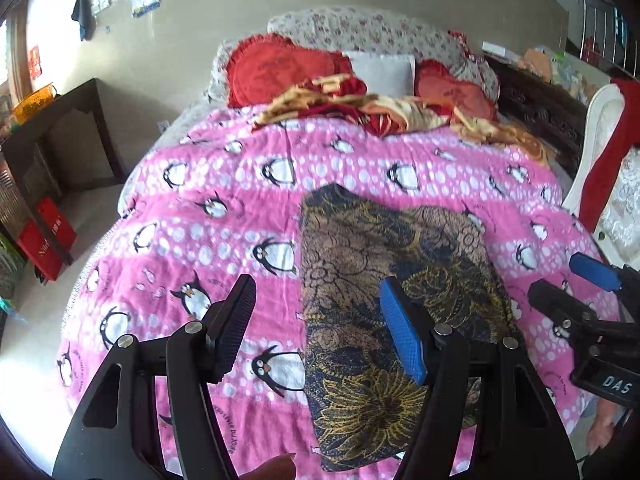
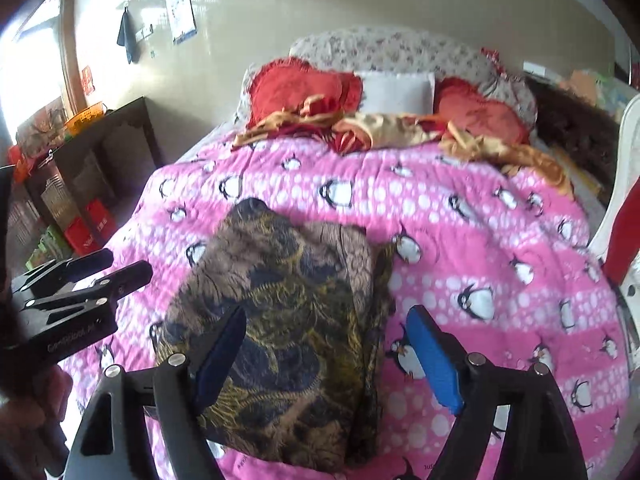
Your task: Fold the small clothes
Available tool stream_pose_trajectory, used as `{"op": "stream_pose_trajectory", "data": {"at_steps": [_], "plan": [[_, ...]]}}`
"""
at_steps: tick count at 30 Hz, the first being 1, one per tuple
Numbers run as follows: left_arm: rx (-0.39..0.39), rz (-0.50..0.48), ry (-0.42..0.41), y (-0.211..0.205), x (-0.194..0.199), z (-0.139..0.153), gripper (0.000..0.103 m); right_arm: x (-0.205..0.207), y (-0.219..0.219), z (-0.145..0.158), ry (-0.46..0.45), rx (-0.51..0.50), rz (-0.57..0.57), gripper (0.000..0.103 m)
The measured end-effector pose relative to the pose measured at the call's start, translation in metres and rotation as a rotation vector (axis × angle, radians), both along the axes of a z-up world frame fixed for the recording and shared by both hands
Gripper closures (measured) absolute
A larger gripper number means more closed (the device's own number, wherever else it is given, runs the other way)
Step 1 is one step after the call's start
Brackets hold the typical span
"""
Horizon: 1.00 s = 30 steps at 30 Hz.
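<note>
A dark brown and gold patterned garment [image 1: 372, 264] [image 2: 288, 288] lies folded into a rough rectangle on the pink penguin quilt [image 1: 224, 216] [image 2: 480, 240]. My left gripper [image 1: 318, 326] hovers above its near left edge, jaws apart, nothing between the black pad and the blue pad. In the right wrist view the left gripper [image 2: 128, 263] shows at the left edge. My right gripper [image 2: 328, 356] hangs over the garment's near right part, jaws wide and empty. In the left wrist view the right gripper [image 1: 576, 286] pokes in from the right.
At the bed's head lie red pillows [image 1: 280, 68], a white pillow [image 1: 380, 70] and a crumpled red and gold blanket [image 1: 360, 106]. A dark wooden table [image 1: 60, 136] and red boxes [image 1: 48, 236] stand left of the bed. A white chair [image 1: 600, 136] stands at the right.
</note>
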<state>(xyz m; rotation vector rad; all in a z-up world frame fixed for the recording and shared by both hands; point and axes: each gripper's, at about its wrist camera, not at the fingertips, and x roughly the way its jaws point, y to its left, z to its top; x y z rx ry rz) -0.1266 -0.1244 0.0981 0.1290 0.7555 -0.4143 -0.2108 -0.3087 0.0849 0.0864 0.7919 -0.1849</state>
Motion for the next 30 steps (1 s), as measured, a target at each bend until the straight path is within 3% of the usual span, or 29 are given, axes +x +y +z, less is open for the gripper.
{"op": "stream_pose_trajectory", "data": {"at_steps": [9, 30], "plan": [[-0.001, 0.037, -0.009, 0.014, -0.004, 0.006, 0.038, 0.003, 0.013, 0.001, -0.007, 0.002, -0.024, 0.017], [0.125, 0.060, -0.069, 0.008, -0.008, 0.006, 0.038, 0.004, 0.004, -0.004, 0.012, 0.024, -0.050, 0.017]]}}
